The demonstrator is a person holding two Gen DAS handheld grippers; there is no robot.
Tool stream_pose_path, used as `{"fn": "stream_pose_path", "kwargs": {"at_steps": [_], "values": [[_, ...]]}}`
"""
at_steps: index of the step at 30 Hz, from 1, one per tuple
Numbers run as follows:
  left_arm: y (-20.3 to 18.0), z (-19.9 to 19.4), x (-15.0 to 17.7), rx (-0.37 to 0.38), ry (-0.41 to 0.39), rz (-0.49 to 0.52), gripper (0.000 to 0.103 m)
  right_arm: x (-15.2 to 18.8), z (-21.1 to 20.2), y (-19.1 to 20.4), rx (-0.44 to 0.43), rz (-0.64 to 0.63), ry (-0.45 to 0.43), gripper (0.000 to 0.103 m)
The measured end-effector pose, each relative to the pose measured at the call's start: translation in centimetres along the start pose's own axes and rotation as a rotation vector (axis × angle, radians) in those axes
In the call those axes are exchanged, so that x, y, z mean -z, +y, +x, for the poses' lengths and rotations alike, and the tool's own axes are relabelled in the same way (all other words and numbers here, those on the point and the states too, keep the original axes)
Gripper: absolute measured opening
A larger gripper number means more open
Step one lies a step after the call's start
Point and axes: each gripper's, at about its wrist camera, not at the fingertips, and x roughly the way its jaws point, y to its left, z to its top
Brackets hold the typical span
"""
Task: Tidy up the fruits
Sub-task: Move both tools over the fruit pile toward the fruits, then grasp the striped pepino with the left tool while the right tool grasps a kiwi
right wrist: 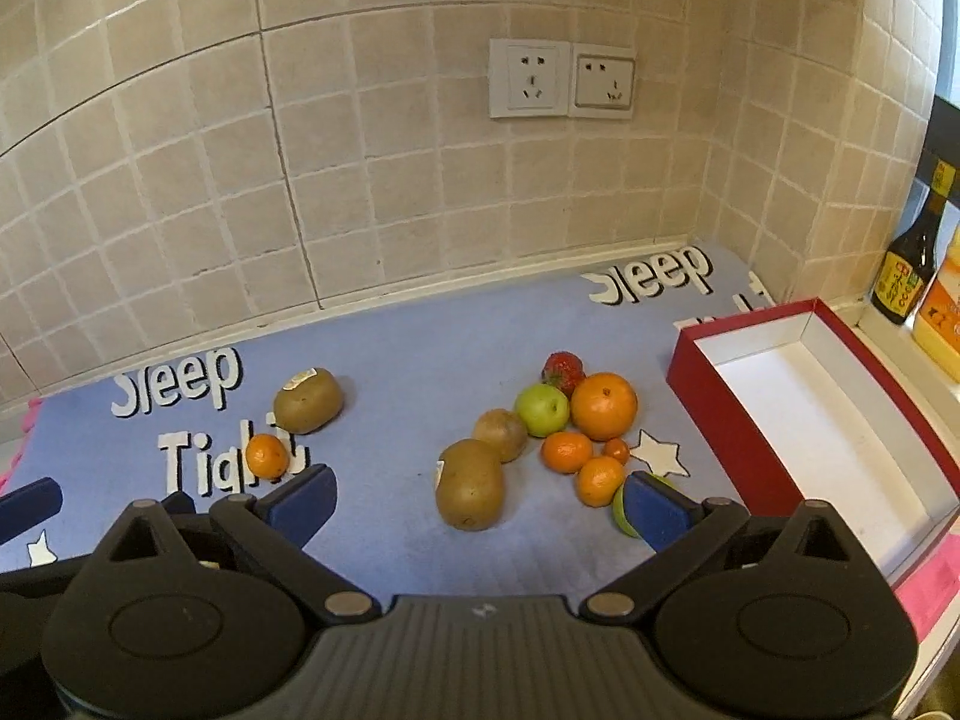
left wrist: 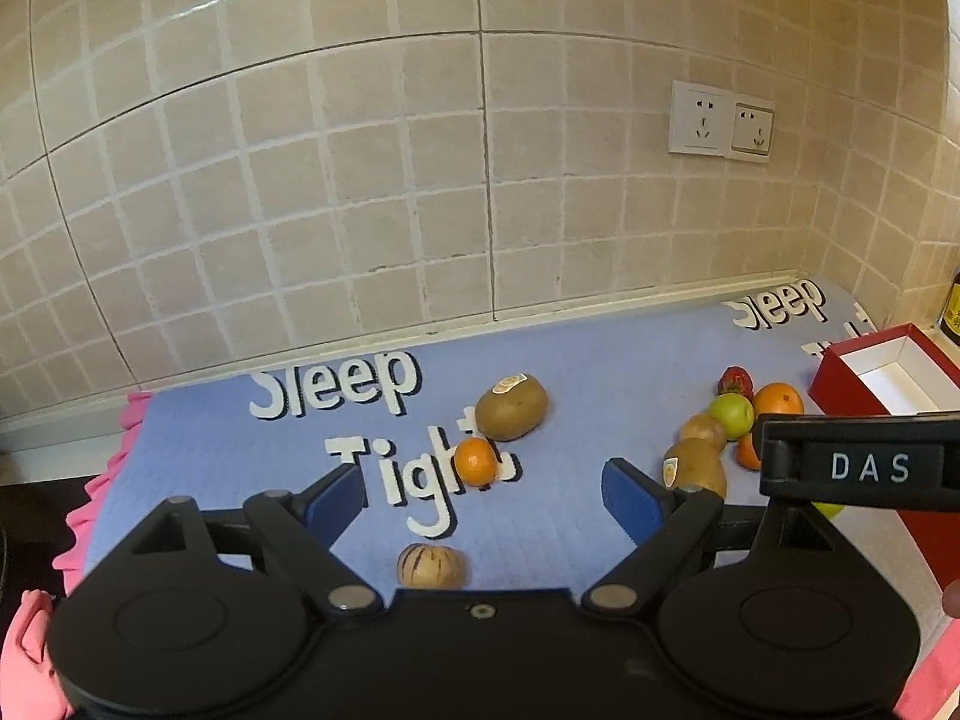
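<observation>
Two hand-held grippers of mine, left (left wrist: 483, 495) and right (right wrist: 480, 501), both spread wide, empty. Fruit cluster (right wrist: 558, 432) lies just ahead of right one; red box (right wrist: 708, 408) to its right.

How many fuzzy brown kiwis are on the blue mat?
3 kiwis: one alone at the left beside a small orange, two touching in the middle beside the fruit pile. More may be hidden behind the grippers.

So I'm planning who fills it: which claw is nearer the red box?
Right. The right claw hovers just left of the red box, beside the fruit cluster. The left claw is farther left, over the striped fruit.
</observation>
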Motion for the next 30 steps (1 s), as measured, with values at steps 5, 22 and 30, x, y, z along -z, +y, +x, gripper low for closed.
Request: {"fn": "stream_pose_path", "kwargs": {"at_steps": [5,22,30], "values": [[0.8,0.0,-0.3,-0.002,-0.001,-0.005,0.102,-0.3,-0.3,1.0,0.002,-0.011,-0.004,0.103],[3.3,-0.4,-0.1,-0.014,-0.007,-0.023,0.102,-0.3,-0.8,3.8,-0.019,-0.045,-0.020,0.103],[3.6,-0.5,-0.2,-0.019,-0.009,-0.022,0.102,-0.4,-0.9,4.4,-0.018,-0.056,-0.026,0.103]]}}
